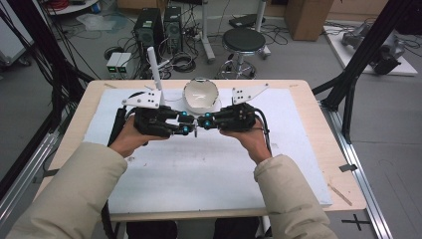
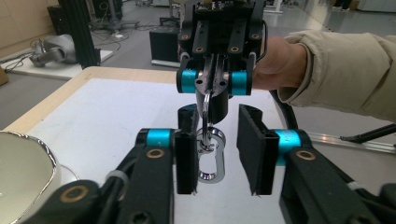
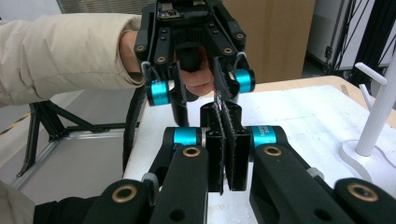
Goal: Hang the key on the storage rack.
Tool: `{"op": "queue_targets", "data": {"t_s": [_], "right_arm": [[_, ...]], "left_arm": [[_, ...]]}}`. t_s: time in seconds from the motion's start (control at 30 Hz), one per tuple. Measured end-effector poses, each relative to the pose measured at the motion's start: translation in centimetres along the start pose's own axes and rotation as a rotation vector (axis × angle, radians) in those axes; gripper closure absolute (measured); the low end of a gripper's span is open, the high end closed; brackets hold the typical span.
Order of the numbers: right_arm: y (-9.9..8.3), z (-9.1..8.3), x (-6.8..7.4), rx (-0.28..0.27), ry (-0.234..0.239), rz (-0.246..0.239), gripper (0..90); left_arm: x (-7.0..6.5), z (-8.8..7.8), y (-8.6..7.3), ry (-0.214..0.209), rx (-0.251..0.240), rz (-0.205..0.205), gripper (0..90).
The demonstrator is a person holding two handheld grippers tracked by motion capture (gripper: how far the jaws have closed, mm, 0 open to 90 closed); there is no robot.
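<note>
A silver carabiner (image 2: 211, 161) with a small ring clipped on it hangs between my two grippers above the white mat. My right gripper (image 3: 223, 111) is shut on its upper end; in the left gripper view the right gripper (image 2: 212, 86) faces me with the metal pinched in its jaws. My left gripper (image 2: 217, 114) is open, its pads on either side of the carabiner, which hangs close to the left pad (image 2: 187, 158). In the high view the left gripper (image 1: 185, 124) and right gripper (image 1: 205, 122) meet tip to tip at the table's middle.
A white bowl (image 1: 191, 102) stands just behind the grippers, also seen as the bowl (image 2: 28, 168) at lower left. A white post stand (image 1: 155, 74) rises at the back left. The white mat (image 1: 199, 174) covers the wooden table (image 1: 328, 149).
</note>
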State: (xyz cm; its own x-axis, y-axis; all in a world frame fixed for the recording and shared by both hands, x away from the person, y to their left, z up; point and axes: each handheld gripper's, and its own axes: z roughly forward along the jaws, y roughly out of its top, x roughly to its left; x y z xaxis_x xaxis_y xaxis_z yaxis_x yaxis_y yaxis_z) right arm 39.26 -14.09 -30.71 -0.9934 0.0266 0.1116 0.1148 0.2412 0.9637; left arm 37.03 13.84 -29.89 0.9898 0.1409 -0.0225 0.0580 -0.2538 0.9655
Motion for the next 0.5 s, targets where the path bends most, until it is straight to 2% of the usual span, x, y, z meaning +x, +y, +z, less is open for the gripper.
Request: {"op": "queue_targets", "data": {"t_s": [0.23, 0.37, 0.5], "right_arm": [[-0.02, 0.04, -0.04, 0.001, 0.0, 0.0, 88.7], [-0.03, 0.07, -0.11, -0.005, 0.005, -0.002, 88.7], [-0.03, 0.02, -0.07, -0.002, 0.005, -0.004, 88.6]], "left_arm": [[0.07, -0.16, 0.02, 0.008, 0.0, 0.005, 79.4], [0.03, -0.1, 0.08, 0.019, 0.001, 0.01, 81.8], [0.13, -0.09, 0.11, 0.017, 0.005, 0.002, 86.2]]}}
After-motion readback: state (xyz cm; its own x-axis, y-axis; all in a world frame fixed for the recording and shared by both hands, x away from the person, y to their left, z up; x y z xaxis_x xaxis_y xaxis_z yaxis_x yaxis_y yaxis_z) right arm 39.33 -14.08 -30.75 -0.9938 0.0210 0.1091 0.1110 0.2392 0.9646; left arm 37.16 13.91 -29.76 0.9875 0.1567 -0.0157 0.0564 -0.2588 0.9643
